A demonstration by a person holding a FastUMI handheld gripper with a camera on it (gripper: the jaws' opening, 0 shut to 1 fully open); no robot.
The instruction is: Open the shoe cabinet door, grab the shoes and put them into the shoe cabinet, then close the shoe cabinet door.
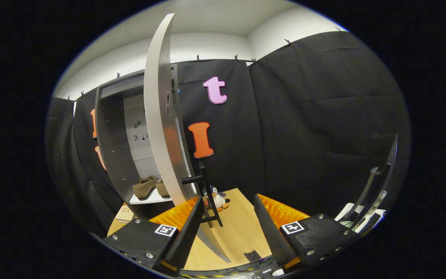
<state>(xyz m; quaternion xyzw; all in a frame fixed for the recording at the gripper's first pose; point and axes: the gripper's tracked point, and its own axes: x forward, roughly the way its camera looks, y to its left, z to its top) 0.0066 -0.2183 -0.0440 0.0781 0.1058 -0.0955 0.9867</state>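
1. Pale wood-grain flooring (242,236) lay underneath everything, smooth and light, bounded by draped black cloth (316,128) hung from clips along a white upper wall.
2. Nearest, the gripper (227,224) had its two blocky fingers spread wide apart, with nothing between them but bare floor; their inner faces were ribbed and each body carried a small square marker.
3. Just ahead of the left finger, the shoe cabinet door (161,128) stood swung open, a thin flat grey panel seen almost edge-on and bowed by the lens.
4. Beside the door's lower edge stood a slim black rack (207,197) of straight bars, and just beyond it a small plush penguin (218,200) sat on the floor.
5. Beyond the door, the shoe cabinet (114,155) was a tall dark box with a lighter back panel.
6. A pair of fuzzy brown shoes (147,186) rested on the cabinet's white shelf (149,199), side by side.
7. Off to the right of the right finger, a curved shiny metal stand (378,186) rose up; I could not tell what it was.
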